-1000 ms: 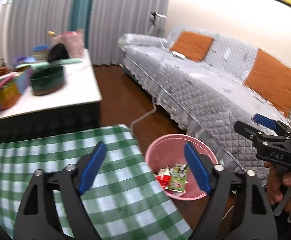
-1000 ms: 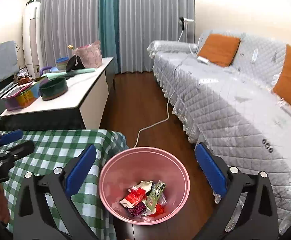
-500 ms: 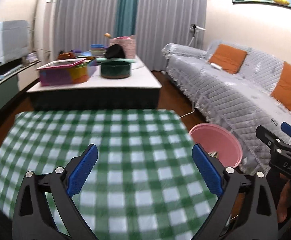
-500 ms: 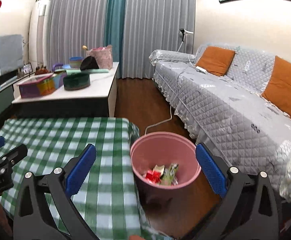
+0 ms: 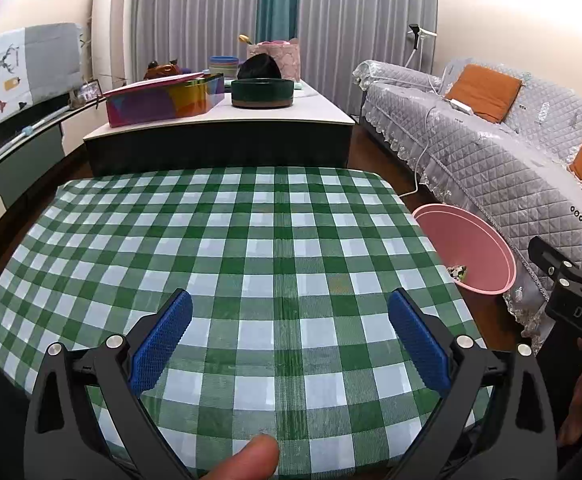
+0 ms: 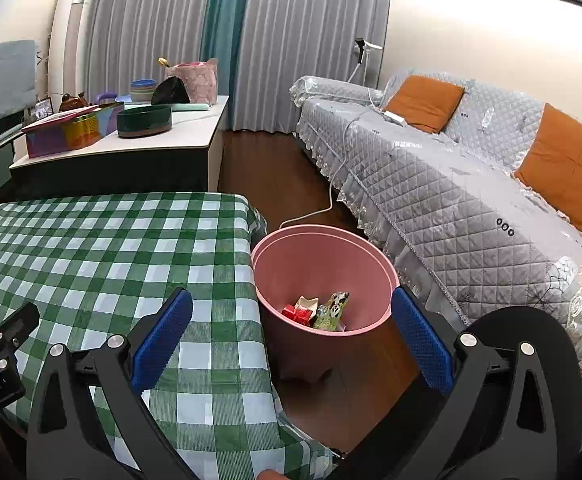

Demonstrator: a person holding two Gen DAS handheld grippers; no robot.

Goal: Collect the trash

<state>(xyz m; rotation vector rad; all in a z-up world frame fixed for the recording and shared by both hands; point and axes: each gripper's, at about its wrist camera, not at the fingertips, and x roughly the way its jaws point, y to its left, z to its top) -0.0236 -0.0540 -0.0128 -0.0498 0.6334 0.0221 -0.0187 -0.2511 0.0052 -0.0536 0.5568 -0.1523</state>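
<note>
A pink trash bin (image 6: pixel 323 256) stands on the floor at the right edge of a table with a green checked cloth (image 6: pixel 111 256). Inside it lie a red wrapper (image 6: pixel 295 312) and a green and white packet (image 6: pixel 333 308). The bin also shows in the left wrist view (image 5: pixel 467 248). My left gripper (image 5: pixel 289 338) is open and empty above the near part of the cloth (image 5: pixel 251 248). My right gripper (image 6: pixel 291 336) is open and empty, held over the table's right edge and the near side of the bin.
A grey quilted sofa (image 6: pixel 471 184) with orange cushions runs along the right. A white low table (image 6: pixel 139 140) behind holds a dark green bowl (image 6: pixel 144 120) and a colourful box (image 6: pixel 71 128). A white cable (image 6: pixel 323 208) lies on the wooden floor.
Both grippers have pulled back and away from the bin. The left view has swung from the bin to face the checked cloth squarely. Both stay open and empty.
</note>
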